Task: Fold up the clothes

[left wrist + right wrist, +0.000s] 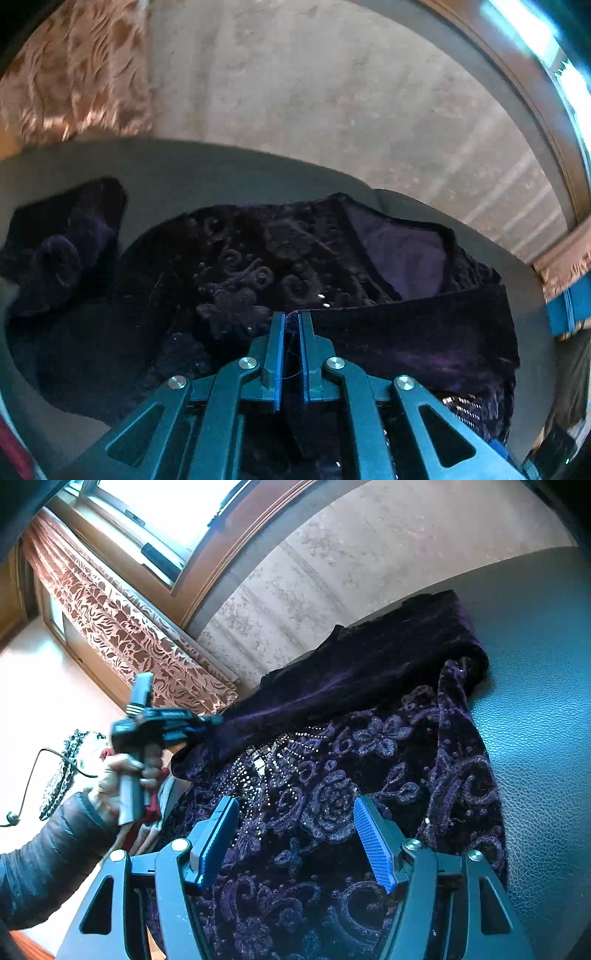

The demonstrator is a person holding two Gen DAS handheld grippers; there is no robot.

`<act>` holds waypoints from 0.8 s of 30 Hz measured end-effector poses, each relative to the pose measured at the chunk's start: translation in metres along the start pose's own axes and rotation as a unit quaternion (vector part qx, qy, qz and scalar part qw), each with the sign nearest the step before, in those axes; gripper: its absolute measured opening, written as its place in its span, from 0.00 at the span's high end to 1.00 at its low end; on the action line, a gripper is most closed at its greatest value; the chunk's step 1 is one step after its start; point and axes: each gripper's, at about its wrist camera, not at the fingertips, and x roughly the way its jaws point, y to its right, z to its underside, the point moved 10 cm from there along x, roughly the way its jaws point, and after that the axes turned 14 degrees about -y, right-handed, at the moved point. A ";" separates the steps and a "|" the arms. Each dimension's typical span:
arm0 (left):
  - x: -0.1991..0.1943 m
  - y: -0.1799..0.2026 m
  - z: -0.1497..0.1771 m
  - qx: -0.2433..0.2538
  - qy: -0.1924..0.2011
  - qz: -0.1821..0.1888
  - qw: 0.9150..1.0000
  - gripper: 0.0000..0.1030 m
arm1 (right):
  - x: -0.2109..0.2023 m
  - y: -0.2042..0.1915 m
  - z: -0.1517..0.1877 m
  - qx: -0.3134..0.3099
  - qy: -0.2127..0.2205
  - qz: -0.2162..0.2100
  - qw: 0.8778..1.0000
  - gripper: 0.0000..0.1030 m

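A dark purple velvet garment (236, 266) with raised floral embroidery lies on a dark green leather surface (207, 173). My left gripper (291, 317) is shut on a plain velvet edge of the garment, a sleeve, and holds it lifted over the body. In the right wrist view the left gripper (218, 720) shows at the left, pinching the sleeve end (332, 686), held in a hand. My right gripper (295, 816) is open and empty, its blue pads hovering over the embroidered front (332, 805) near a patch of small studs.
A patterned wall (314, 92) stands behind the surface. A window (166, 513) with a brown lace curtain (122, 627) is at the left. A light floor (37, 701) with a cable and a patterned item lies below the surface's edge.
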 end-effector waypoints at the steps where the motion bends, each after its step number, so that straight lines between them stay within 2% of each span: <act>1: 0.001 -0.003 0.000 -0.009 -0.002 0.006 1.000 0.90 | 0.000 0.000 0.000 0.000 0.000 0.000 1.000 0.35; 5: -0.004 -0.031 -0.002 -0.081 -0.003 0.028 0.996 0.72 | -0.001 0.001 0.000 -0.002 -0.001 0.001 1.000 0.35; 8: -0.019 -0.047 0.008 -0.113 0.012 0.058 0.992 0.68 | -0.002 0.001 0.000 -0.003 -0.002 0.002 1.000 0.35; 12: -0.016 -0.029 0.034 -0.074 -0.014 0.101 0.992 0.62 | -0.001 0.000 0.000 -0.003 -0.004 0.006 1.000 0.35; 16: -0.002 0.001 0.057 -0.036 -0.047 0.118 0.991 0.62 | 0.002 0.000 -0.003 0.006 -0.020 0.020 1.000 0.35; 17: 0.000 0.004 0.058 -0.029 -0.046 0.111 0.992 0.62 | 0.001 0.000 -0.006 0.011 -0.025 0.026 0.999 0.35; 19: 0.004 0.007 0.058 -0.018 -0.036 0.087 0.995 0.70 | -0.003 -0.001 -0.023 0.017 -0.023 0.043 0.999 0.33; 20: 0.004 0.007 0.058 -0.015 -0.030 0.077 0.996 0.84 | -0.006 -0.002 -0.037 0.013 -0.011 0.052 0.998 0.33; 21: 0.004 0.007 0.059 -0.008 -0.026 0.068 0.997 0.91 | -0.008 -0.003 -0.049 0.010 -0.001 0.059 0.998 0.33; 24: 0.000 0.008 0.066 0.019 -0.019 0.045 0.999 0.96 | -0.001 -0.004 -0.095 -0.009 0.010 0.098 0.995 0.33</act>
